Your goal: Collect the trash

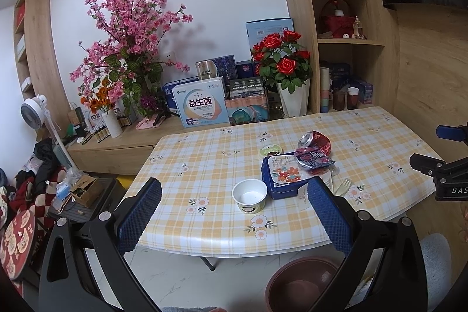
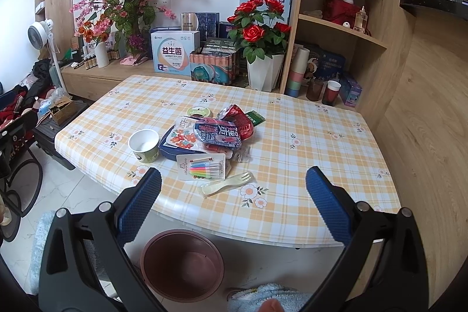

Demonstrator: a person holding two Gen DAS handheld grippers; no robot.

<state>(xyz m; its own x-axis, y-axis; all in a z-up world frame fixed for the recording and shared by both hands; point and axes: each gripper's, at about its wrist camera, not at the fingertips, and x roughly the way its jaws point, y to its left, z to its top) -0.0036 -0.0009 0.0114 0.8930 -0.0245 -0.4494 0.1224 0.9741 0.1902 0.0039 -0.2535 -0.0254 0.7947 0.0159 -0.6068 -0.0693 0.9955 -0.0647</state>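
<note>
Trash lies in a pile on the checked table: a white paper cup, a blue flat box, a crushed red can, a foil wrapper, a round lid, a card of coloured pens and a plastic fork. In the left wrist view the cup stands just ahead of my open left gripper. My right gripper is open and empty, hovering near the fork at the table's front edge. A brown bin sits on the floor below.
Behind the table a low wooden shelf carries boxes, a pink blossom arrangement and a red rose pot. A wooden shelving unit stands at the right. A fan, clothes and boxes crowd the floor at left.
</note>
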